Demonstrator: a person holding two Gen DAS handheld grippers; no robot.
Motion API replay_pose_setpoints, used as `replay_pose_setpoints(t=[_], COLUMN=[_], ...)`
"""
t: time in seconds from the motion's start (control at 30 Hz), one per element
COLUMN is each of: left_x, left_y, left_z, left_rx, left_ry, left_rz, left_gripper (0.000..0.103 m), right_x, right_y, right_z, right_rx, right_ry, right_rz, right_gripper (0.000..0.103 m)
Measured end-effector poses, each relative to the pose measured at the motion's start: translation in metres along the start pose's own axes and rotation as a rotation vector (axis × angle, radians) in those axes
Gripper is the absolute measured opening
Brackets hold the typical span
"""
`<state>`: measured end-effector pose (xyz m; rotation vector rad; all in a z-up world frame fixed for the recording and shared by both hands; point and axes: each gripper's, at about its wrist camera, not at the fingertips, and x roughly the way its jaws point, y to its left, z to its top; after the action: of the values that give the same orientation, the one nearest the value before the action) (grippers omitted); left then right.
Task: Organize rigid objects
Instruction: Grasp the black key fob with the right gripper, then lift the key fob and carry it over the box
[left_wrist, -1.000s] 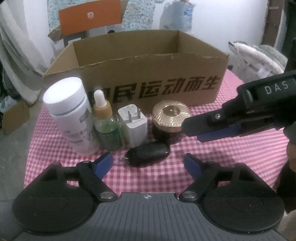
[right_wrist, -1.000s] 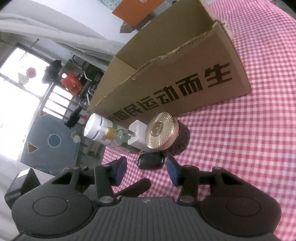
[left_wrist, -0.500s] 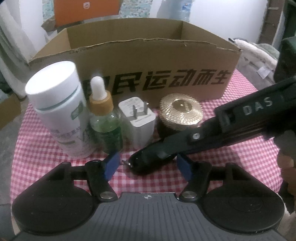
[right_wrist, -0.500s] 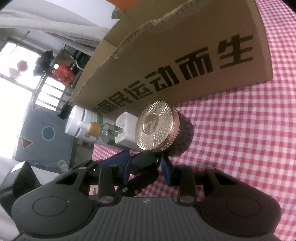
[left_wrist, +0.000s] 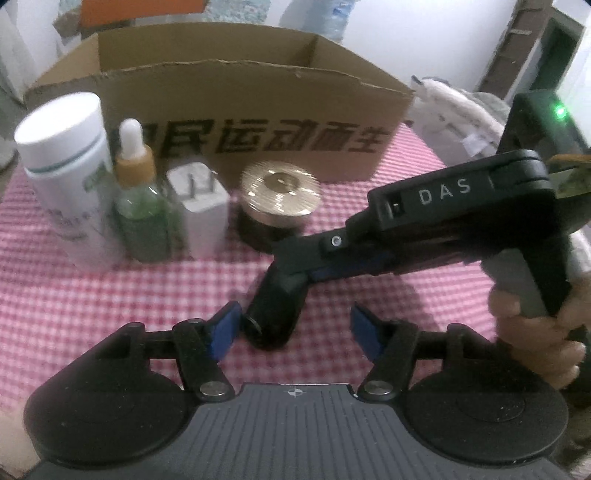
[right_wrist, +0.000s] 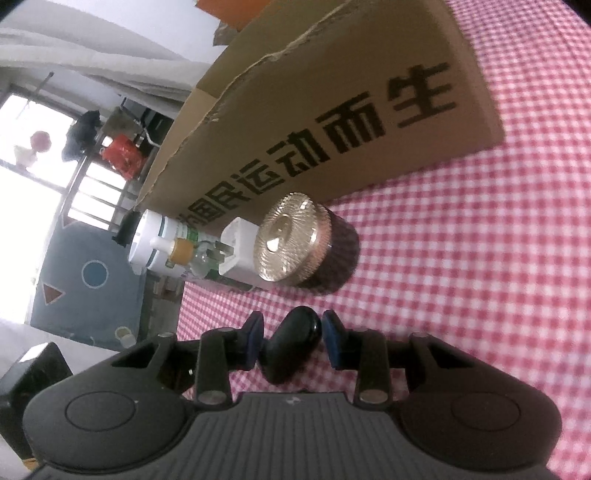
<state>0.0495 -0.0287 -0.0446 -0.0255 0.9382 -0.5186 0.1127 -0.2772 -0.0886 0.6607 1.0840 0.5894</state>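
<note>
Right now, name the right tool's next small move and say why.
Probably lift the right tool a little: it pinches the black oval plastic case low over the red-checked tablecloth, and the gold-lidded round jar and the brown cardboard box stand just ahead, so it needs height to clear them.

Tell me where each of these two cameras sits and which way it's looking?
Left wrist: sits on the left gripper, looking down along its fingers at the black case, the jars and the box; the right gripper and a hand show.
Right wrist: sits on the right gripper, looking past the case it clamps toward the box.
Both share the case, gold jar and box.
</note>
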Motion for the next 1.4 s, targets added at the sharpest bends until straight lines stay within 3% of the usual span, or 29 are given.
replay_pose_setpoints(t=[0.17, 0.4, 0.53, 0.7, 0.9, 1.13, 1.4], left_x=[-0.007, 0.006, 0.015, 0.015, 0.018, 0.018, 0.020], left_y=[-0.008, 0.000, -0.005, -0.004, -0.003, -0.009, -0.010], left_z=[-0.008, 0.006, 0.009, 0.006, 0.008, 0.005, 0.006], left_rx=[0.007, -0.024, -0.022, -0.005, 0.003, 0.077, 0.094], left_ry=[-0.015, -0.008, -0.005, -0.009, -0.010, -0.014, -0.017], left_rz=[0.020, 0.024, 0.008, 0.017, 0.024, 0.076, 0.080], left_gripper=[0.064, 0.059, 0.053, 0.053, 0.048, 0.039, 0.037], right_x=[-0.013, -0.012, -0.003, 0.003, -0.004, 0.007, 0.014], right_y=[-0.012, -0.021, -0.012, 0.001, -0.006, -0.001, -0.012], right_z=[-0.006, -0.014, -0.020, -0.020, -0.018, -0.017, -0.016], right_rx=[0.062, 0.097, 0.071, 0.040, 0.057, 0.044, 0.100], right_ry=[-0.023, -0.017, -0.004, -0.009, -0.022, -0.009, -0.010], right_rz=[0.026, 0.040, 0.050, 0.039, 0.116, 0.098, 0.089], right_gripper=[0.037, 0.037, 0.037, 0.038, 0.038, 0.036, 0.023])
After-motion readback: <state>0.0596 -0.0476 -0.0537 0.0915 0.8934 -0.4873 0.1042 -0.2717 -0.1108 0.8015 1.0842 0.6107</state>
